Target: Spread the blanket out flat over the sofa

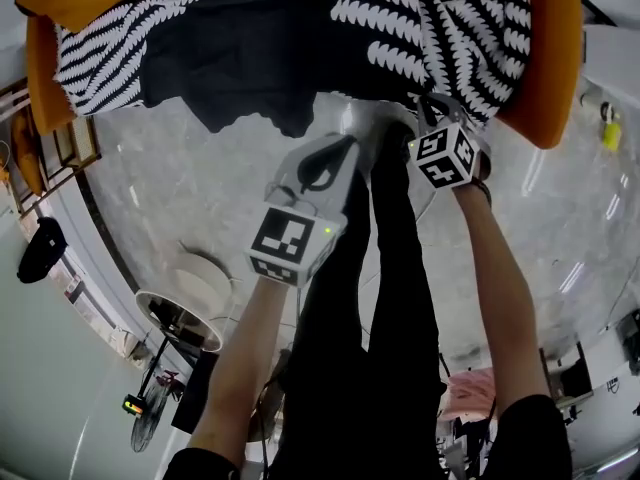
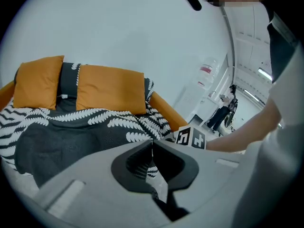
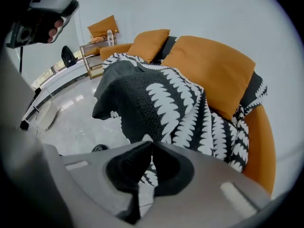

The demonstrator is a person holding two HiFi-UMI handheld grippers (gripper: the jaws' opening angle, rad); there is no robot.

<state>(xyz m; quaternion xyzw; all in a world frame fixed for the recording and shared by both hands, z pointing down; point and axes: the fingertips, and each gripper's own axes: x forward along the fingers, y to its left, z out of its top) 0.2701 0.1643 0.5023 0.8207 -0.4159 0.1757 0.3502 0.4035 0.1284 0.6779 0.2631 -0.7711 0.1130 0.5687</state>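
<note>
Fingers of the right gripper (image 3: 151, 144) look pinched on the black-and-white leaf-patterned blanket (image 3: 161, 99) bunched on the orange sofa (image 1: 550, 68); left gripper (image 2: 152, 141) fingers together, empty. I'd draw that hem outward, smoothly.

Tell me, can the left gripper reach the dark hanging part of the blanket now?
Probably yes: the left gripper hangs just in front of the blanket, with only bare floor between; its shut jaws must open first.

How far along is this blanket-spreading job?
Done: the blanket already covers the sofa seat. In hand: the right gripper is closed at its hanging edge; the left gripper is shut, empty. Left: a bunched dark fold droops toward the floor, unflattened.
</note>
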